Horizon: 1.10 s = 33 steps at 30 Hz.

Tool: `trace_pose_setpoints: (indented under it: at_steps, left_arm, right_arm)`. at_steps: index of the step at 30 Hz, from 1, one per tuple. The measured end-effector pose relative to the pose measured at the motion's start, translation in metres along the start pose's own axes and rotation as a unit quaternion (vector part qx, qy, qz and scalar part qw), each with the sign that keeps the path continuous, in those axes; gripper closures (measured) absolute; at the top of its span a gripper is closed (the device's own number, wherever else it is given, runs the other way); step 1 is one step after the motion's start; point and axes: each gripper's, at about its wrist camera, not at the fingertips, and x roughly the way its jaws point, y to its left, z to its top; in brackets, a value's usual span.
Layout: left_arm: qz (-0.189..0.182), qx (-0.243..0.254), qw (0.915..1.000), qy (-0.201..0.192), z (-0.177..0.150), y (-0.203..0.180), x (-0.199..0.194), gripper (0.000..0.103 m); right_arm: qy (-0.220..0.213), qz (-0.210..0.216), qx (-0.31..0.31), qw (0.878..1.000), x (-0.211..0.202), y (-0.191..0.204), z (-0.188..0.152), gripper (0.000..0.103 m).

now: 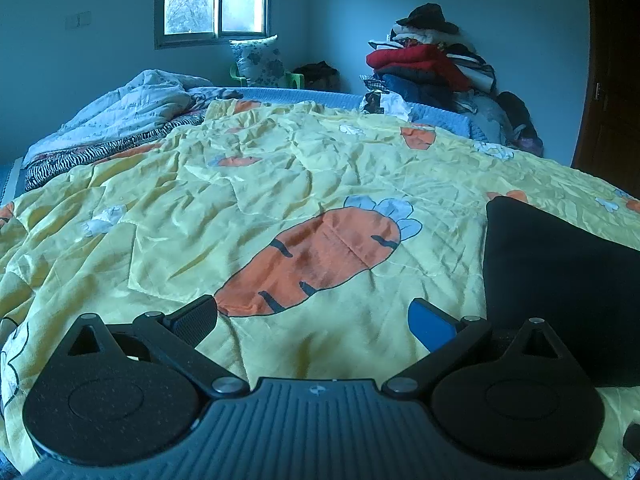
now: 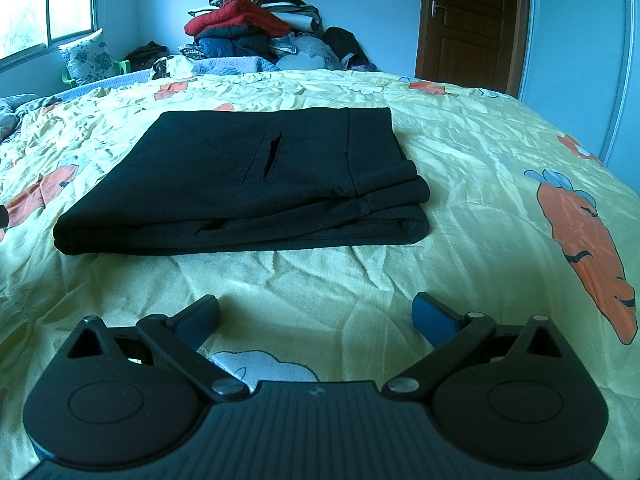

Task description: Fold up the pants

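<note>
And there it sits: the black pants (image 2: 244, 180) lie in a compact stacked rectangle in the middle of the bed (image 2: 460, 200), on the carrot-print cover. Both the left gripper (image 1: 316, 320) and the right gripper (image 2: 316, 316) hang spread wide and empty, clear of the cloth. By the look of it the folding is done, with at most a tidy-up left.

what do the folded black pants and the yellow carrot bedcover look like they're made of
The folded black pants: probably a thick matte knit, like sweatpant jersey. The folded edges are soft and rounded, with no shine.

The yellow carrot-print bedcover: probably thin woven cotton or a blend. It shows fine sharp creases, a faint sheen and a flat printed pattern.
</note>
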Motion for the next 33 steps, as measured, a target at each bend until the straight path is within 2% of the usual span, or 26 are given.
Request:
trace_pose_setpoints:
  at_steps: [33]
  left_arm:
    - [0.007, 0.017, 0.9998, 0.004, -0.0088, 0.0001, 0.0054, 0.0]
  right_arm:
    - [0.002, 0.0, -0.005, 1.0, -0.0002, 0.002, 0.0001, 0.0]
